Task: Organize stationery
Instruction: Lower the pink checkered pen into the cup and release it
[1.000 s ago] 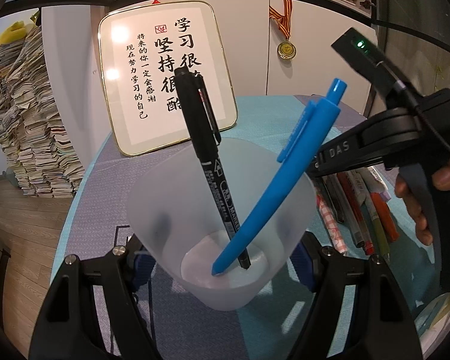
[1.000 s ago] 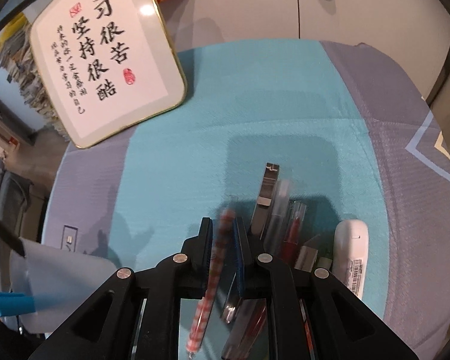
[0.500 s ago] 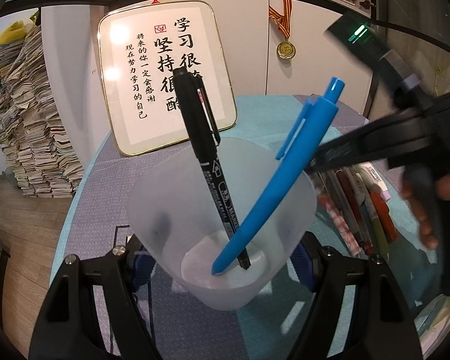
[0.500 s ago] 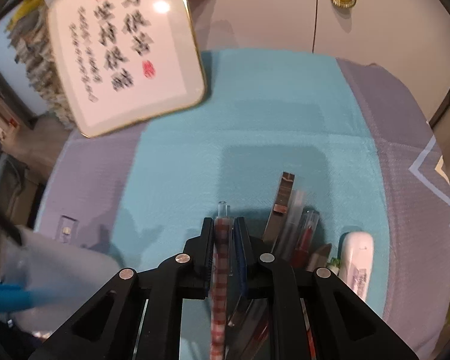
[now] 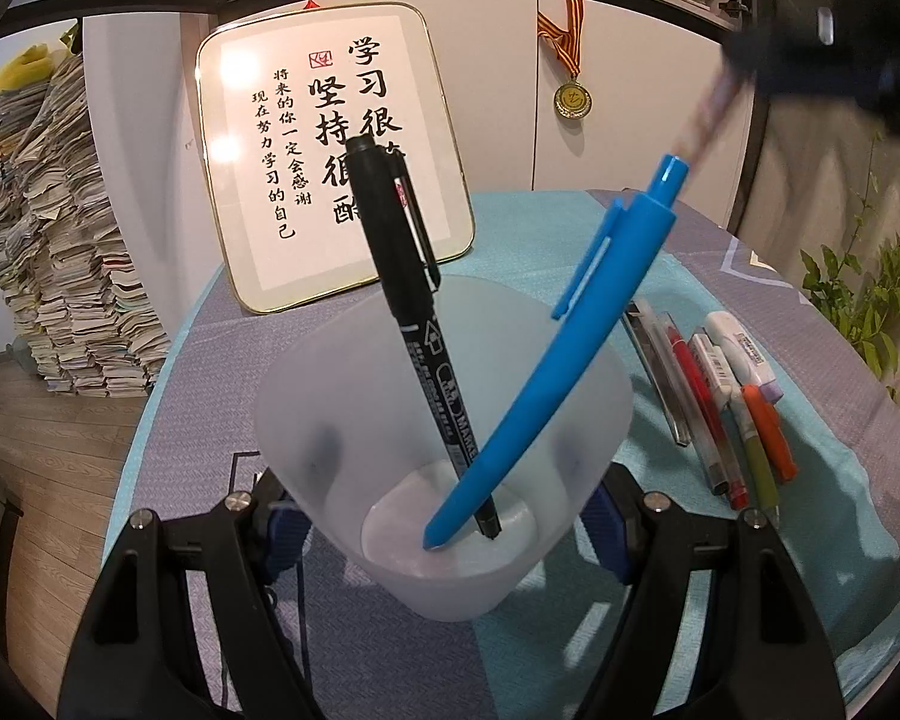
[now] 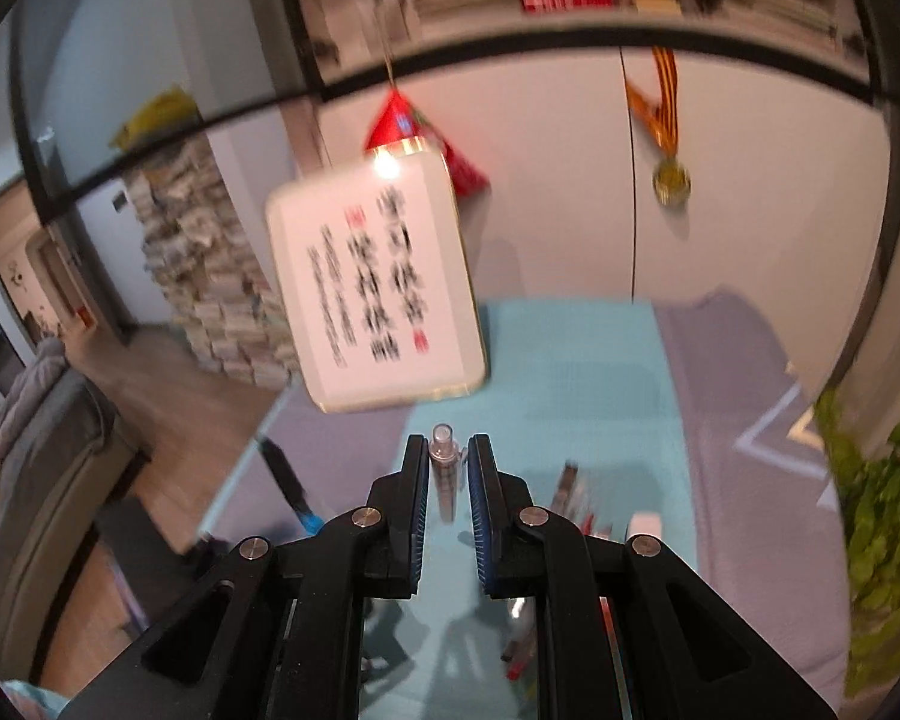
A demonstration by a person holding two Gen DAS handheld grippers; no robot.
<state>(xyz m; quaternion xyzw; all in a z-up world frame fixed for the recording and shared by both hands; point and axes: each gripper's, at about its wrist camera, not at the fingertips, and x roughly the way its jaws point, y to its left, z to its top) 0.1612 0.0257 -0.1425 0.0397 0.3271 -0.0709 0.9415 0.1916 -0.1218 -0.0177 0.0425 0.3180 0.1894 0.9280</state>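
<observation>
My left gripper (image 5: 444,516) is shut on a frosted plastic cup (image 5: 342,420), one pad on each side of its base. A black marker (image 5: 402,276) and a blue pen (image 5: 570,360) lean inside the cup. My right gripper (image 6: 448,450) is shut on a red-checked pen (image 6: 444,480) with a clear end and holds it in the air above the table. The left wrist view shows that gripper (image 5: 810,60) blurred at top right, the checked pen (image 5: 708,114) hanging from it above the blue pen's top.
A row of several pens and markers (image 5: 708,396) lies on the teal and grey tablecloth (image 5: 522,228) to the right of the cup, with a white correction tape (image 5: 738,348) among them. A framed calligraphy board (image 5: 330,150) leans against the cabinet behind. A plant (image 5: 858,300) stands at the right.
My right gripper has lifted the checked pen off the row on the table and risen, tipping up toward the cabinet. The left gripper and the cup have stayed put.
</observation>
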